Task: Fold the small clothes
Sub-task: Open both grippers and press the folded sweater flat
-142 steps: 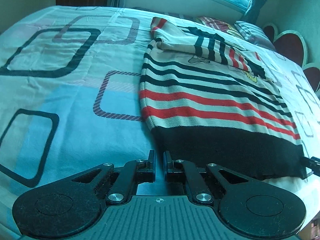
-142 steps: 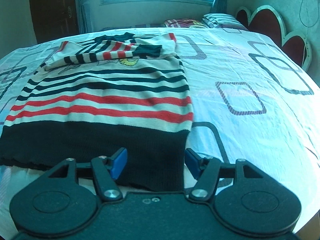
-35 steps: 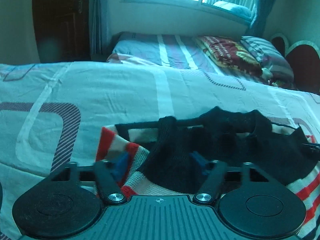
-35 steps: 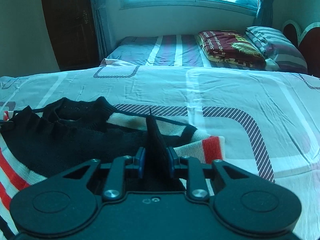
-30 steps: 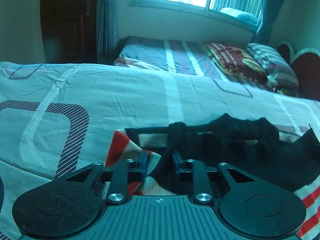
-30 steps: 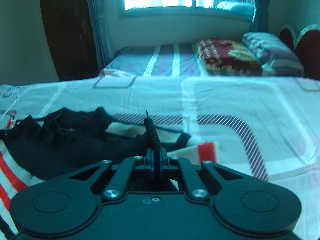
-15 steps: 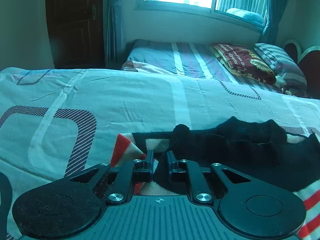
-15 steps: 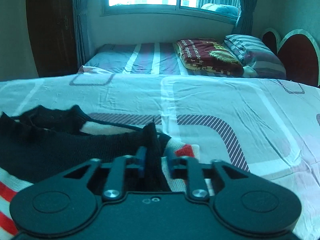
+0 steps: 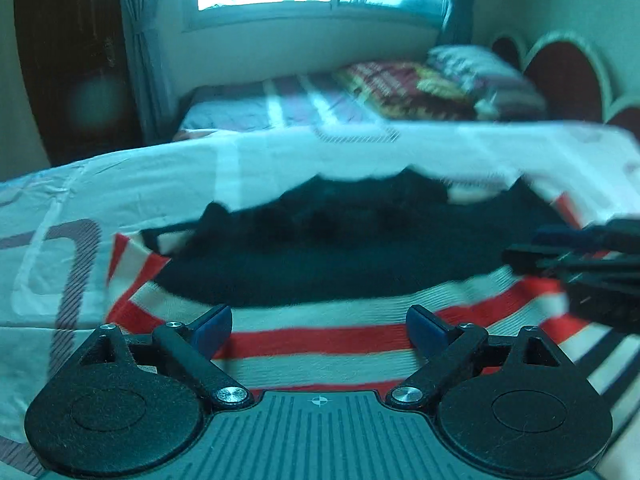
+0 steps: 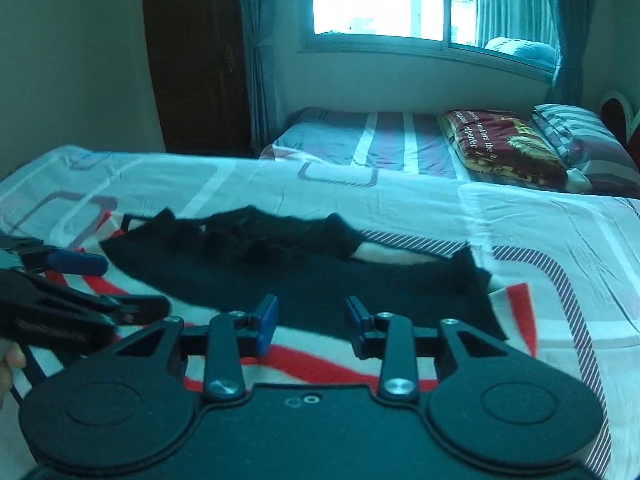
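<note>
Nearest in the left wrist view, the left gripper (image 9: 319, 326) stands with its blue pads spread wide; its jaws have just been opening, and nothing is clamped between them, only the striped fabric lying on the bed beneath the gap. Likewise, in the right wrist view the right gripper (image 10: 312, 322) has its jaws parted to a narrower gap that has just been closing a little, and no cloth is pinched there either (the pads sit above the knit, apart from it). Each tool shows up at the edge of the other's picture: the right one pokes in from the right side of the left view, blurred, and the left one from the left side of the right view, with a bit of a hand (image 10: 10, 364) behind it. Just beyond both sets of fingers lies the sweater (image 9: 328, 340), cream with red and dark stripes, folded so that its black hem band (image 10: 304, 284) rests across the middle of the garment, rumpled along its far edge. It lies on a bedsheet (image 10: 520, 216) printed with rounded squares. Farther off is a second bed (image 10: 384, 140) with striped bedding, a dark red cushion (image 10: 504, 140) and a striped pillow (image 10: 588, 136). Behind them are a bright window (image 10: 384, 0), blue curtains (image 10: 256, 52) and a dark wooden door (image 10: 196, 52).
</note>
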